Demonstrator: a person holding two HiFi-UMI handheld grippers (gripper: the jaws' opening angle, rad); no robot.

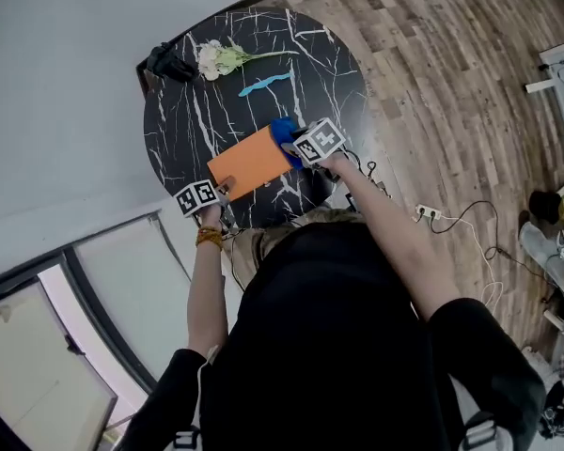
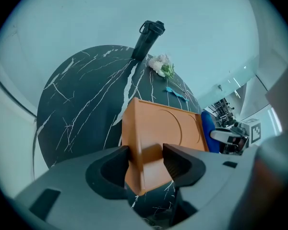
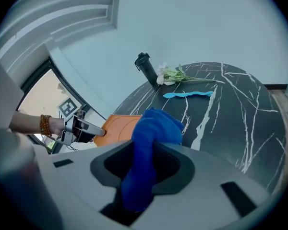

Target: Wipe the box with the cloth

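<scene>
Grips the bunched blue cloth (image 3: 153, 128) tightly in the right claw (image 3: 151, 159), at the far end of the flat orange rectangular box (image 1: 252, 161), which lies near the front edge of the round black marble-veined table (image 1: 183, 111). Straddles the box's near corner with the left claw (image 2: 146, 159), jaws wide apart and apparently not pressing. Risks shoving the unheld box across the slick table, or off its edge, once wiping starts. Risks also scraping the lid with hard claw tips if the wad slips aside.
</scene>
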